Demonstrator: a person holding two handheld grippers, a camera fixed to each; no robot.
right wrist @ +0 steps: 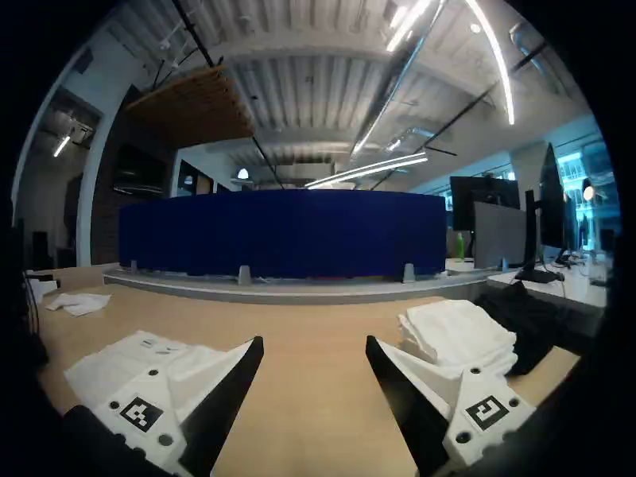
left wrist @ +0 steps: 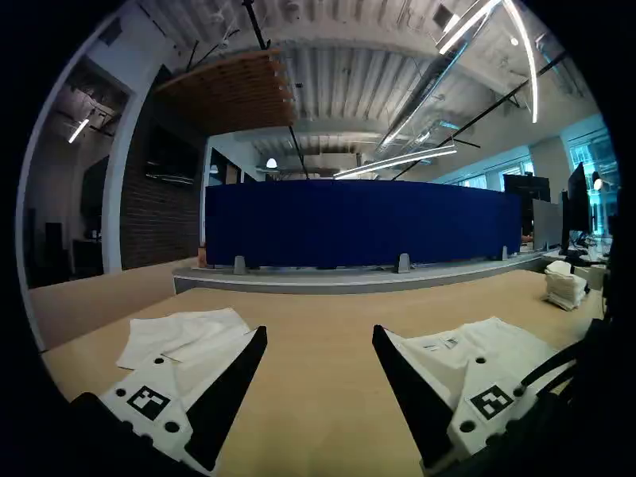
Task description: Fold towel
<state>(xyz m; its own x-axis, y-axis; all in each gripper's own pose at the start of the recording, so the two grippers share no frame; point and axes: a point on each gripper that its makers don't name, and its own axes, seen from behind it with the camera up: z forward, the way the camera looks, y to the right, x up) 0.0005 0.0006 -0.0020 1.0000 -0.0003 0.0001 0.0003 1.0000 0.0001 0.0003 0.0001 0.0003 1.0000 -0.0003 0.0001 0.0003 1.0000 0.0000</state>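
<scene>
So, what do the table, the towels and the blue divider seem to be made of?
Table: light wood or wood-look laminate, smooth; even tan colour with a soft sheen. Towels: soft white cloth, matte; they crease and stack in thick folds. Divider: probably a fabric-covered panel, matte deep blue with no shine; its texture is too far away to tell.

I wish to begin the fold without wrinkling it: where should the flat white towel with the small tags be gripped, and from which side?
Grip the flat towel at a near corner, coming in low along the table from the near side. It lies spread and thin, so probably only its edge offers a hold; that near edge is partly hidden.
</scene>
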